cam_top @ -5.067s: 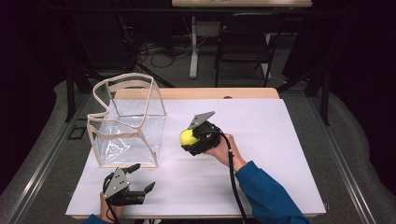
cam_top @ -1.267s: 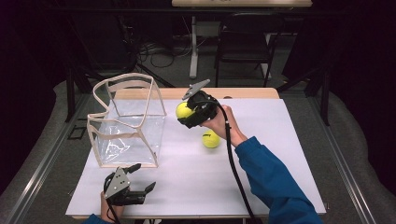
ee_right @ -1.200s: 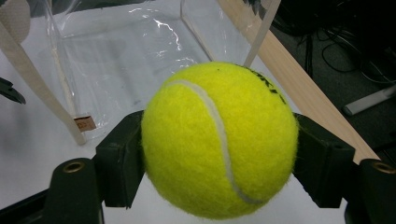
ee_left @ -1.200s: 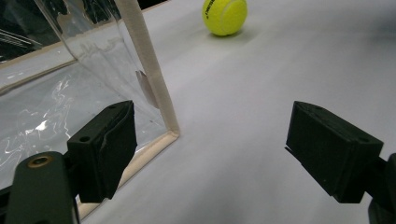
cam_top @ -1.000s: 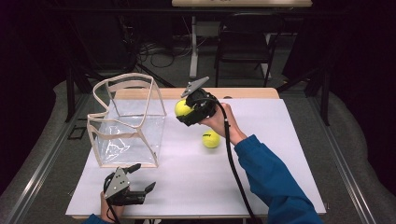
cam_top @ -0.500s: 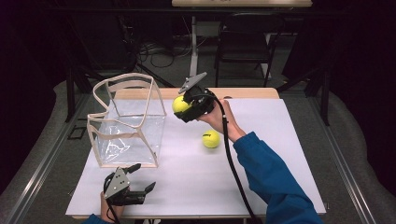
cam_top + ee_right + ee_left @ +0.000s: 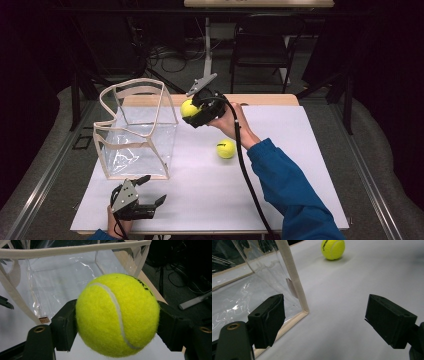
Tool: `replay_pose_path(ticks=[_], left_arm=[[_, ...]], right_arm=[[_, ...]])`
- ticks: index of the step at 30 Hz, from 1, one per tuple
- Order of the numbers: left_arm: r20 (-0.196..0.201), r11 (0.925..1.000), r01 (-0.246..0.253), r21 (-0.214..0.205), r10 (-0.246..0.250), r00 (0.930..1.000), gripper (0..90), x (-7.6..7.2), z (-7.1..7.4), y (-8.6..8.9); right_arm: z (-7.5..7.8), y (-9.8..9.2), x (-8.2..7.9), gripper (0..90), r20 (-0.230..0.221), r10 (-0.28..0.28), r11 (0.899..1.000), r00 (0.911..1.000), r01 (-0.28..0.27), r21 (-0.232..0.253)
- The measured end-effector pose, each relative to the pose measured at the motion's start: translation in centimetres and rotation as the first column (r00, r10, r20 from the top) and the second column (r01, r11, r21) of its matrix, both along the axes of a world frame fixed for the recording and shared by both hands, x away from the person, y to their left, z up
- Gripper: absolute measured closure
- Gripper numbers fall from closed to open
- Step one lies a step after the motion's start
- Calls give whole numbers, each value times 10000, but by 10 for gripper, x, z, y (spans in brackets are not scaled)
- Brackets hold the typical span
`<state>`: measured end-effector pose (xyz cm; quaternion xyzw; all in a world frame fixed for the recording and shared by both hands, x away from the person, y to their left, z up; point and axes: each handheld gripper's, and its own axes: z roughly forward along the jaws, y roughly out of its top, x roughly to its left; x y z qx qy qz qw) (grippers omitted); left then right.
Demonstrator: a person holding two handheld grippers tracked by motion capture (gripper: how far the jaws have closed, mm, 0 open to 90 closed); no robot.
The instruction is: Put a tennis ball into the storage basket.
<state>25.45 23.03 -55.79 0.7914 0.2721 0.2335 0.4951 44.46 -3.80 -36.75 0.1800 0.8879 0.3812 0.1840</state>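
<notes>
We held one tennis ball (image 7: 189, 108) tight between the two jaws of our right tool (image 7: 196, 113), up in the air. The clear bag (image 7: 135, 131) stood just to the left of the ball, with its open top a bit lower, so the ball had to go left and down to drop in. Our right hand was the near one. Our left tool (image 7: 145, 204) lay low at the front edge with its jaws wide apart and nothing in them. A second ball (image 7: 226, 149) sat on the white surface (image 7: 300, 165). The room behind was dark, with chairs and cables.
</notes>
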Motion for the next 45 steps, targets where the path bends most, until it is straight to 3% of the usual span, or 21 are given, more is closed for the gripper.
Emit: replay_pose_path(ticks=[17, 45], left_arm=[[-4, 10000, 1, -40, -1, 10000, 160, -1, 0, 1], [-16, 10000, 17, -45, -17, 10000, 160, -1, 0, 1]], right_arm=[[11, 9, 1, 264, 236, 62, 9999, 9997, -64, 78], [17, 17, 5, 264, 388, 80, 9997, 9992, -88, 210]])
